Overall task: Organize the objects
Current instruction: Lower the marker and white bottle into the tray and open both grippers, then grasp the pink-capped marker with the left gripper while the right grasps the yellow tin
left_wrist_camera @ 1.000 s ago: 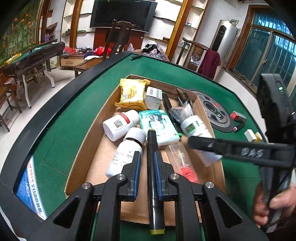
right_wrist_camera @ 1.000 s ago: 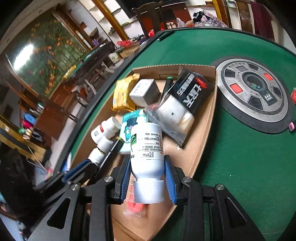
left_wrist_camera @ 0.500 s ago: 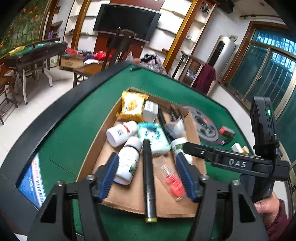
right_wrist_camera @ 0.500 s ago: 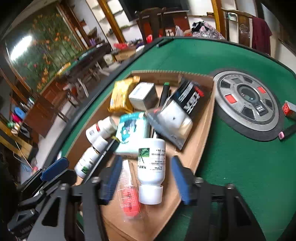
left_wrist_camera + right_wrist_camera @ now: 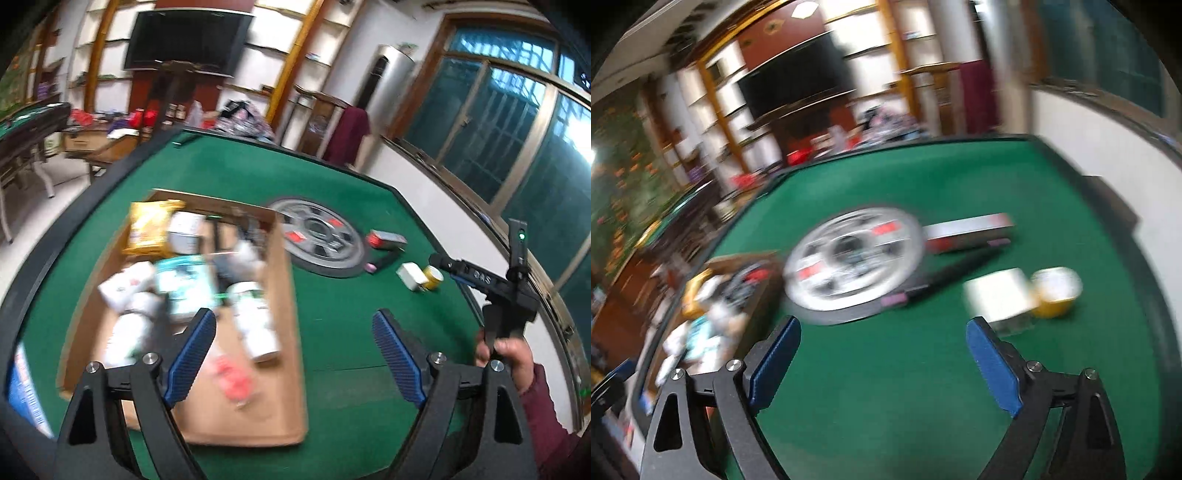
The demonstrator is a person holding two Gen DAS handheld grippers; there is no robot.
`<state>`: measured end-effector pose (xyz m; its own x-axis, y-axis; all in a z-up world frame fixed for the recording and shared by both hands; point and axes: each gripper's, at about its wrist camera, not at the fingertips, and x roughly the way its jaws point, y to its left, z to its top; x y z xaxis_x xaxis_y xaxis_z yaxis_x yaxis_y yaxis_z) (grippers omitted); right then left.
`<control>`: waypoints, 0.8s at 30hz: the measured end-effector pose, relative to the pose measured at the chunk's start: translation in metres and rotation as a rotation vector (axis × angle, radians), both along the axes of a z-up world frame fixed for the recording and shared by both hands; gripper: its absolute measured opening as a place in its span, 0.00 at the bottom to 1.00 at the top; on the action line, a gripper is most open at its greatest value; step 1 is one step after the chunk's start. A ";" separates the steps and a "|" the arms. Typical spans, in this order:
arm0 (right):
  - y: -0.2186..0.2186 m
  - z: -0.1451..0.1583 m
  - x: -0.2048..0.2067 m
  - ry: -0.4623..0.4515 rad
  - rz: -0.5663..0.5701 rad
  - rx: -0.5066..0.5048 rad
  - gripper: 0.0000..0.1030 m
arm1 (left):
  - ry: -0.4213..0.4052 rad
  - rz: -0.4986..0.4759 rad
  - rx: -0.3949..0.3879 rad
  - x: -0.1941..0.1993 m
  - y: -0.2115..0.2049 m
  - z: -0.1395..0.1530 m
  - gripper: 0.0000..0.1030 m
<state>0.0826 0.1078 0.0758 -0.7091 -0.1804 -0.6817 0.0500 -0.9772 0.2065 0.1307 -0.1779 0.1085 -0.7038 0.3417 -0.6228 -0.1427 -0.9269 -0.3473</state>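
A flat cardboard tray [image 5: 288, 332] lies on the green table and holds several items: white bottles [image 5: 255, 317], a teal packet [image 5: 184, 284], a yellow snack bag [image 5: 151, 225]. My left gripper [image 5: 293, 354] is open and empty, raised over the tray's right edge. My right gripper [image 5: 882, 354] is open and empty above bare felt, facing a small white box [image 5: 1001, 295] and a yellow jar [image 5: 1056, 291]. It also shows in the left wrist view [image 5: 491, 284] at the right. Both views are blurred.
A round silver control panel [image 5: 317, 236] sits at the table's centre, also in the right wrist view [image 5: 849, 258]. A red-and-white box [image 5: 971, 229] and a black stick [image 5: 945, 277] lie beside it. The table's black rim [image 5: 48, 243] curves at the left.
Both grippers have opened, let go of the black pen and the white bottle in the tray, and lifted away. The right one has swung to the right toward the white box and yellow jar.
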 end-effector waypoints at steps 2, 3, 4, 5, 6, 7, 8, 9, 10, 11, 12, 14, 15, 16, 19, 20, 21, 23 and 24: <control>0.035 -0.003 -0.012 -0.016 -0.061 0.009 0.92 | -0.025 -0.043 0.013 -0.015 0.022 0.000 0.83; 0.048 -0.005 -0.018 -0.022 -0.086 0.007 0.92 | -0.032 -0.054 0.011 -0.021 0.031 0.000 0.83; 0.062 -0.007 -0.022 -0.029 -0.112 0.003 0.92 | -0.035 -0.064 0.005 -0.027 0.040 0.000 0.83; 0.073 -0.011 -0.028 -0.041 -0.134 0.000 0.92 | -0.030 -0.081 -0.008 -0.035 0.055 0.002 0.83; 0.081 -0.014 -0.034 -0.051 -0.148 -0.004 0.92 | -0.019 -0.093 -0.032 -0.041 0.067 0.003 0.83; 0.088 -0.019 -0.040 -0.058 -0.155 -0.011 0.92 | -0.010 -0.099 -0.057 -0.045 0.077 0.003 0.83; 0.092 -0.025 -0.047 -0.066 -0.156 -0.019 0.92 | 0.006 -0.114 -0.114 -0.054 0.094 0.003 0.83; 0.094 -0.030 -0.054 -0.075 -0.153 -0.024 0.92 | 0.014 -0.132 -0.153 -0.060 0.109 0.002 0.83; 0.096 -0.033 -0.058 -0.079 -0.149 -0.029 0.92 | 0.018 -0.150 -0.176 -0.065 0.119 0.001 0.83; 0.097 -0.037 -0.062 -0.079 -0.147 -0.037 0.92 | 0.022 -0.181 -0.212 -0.072 0.135 -0.002 0.83; 0.098 -0.039 -0.063 -0.074 -0.150 -0.045 0.92 | 0.022 -0.204 -0.247 -0.080 0.149 -0.006 0.83; 0.105 -0.044 -0.064 -0.056 -0.168 -0.073 0.92 | 0.020 -0.257 -0.311 -0.101 0.178 -0.017 0.83; 0.111 -0.046 -0.063 -0.049 -0.177 -0.085 0.92 | 0.018 -0.280 -0.330 -0.109 0.187 -0.022 0.83; 0.116 -0.047 -0.061 -0.041 -0.189 -0.088 0.92 | 0.014 -0.297 -0.354 -0.120 0.197 -0.028 0.83; 0.133 -0.046 -0.055 -0.024 -0.229 -0.104 0.92 | -0.011 -0.347 -0.421 -0.155 0.226 -0.054 0.67; 0.138 -0.044 -0.054 -0.019 -0.238 -0.126 0.92 | -0.031 -0.362 -0.444 -0.166 0.234 -0.064 0.51; 0.141 -0.043 -0.053 -0.013 -0.245 -0.150 0.92 | -0.062 -0.385 -0.470 -0.179 0.243 -0.077 0.43; 0.148 -0.039 -0.054 0.001 -0.260 -0.175 0.92 | -0.080 -0.412 -0.510 -0.191 0.253 -0.091 0.30; 0.150 -0.038 -0.054 0.003 -0.264 -0.178 0.92 | -0.046 -0.409 -0.549 -0.195 0.258 -0.095 0.30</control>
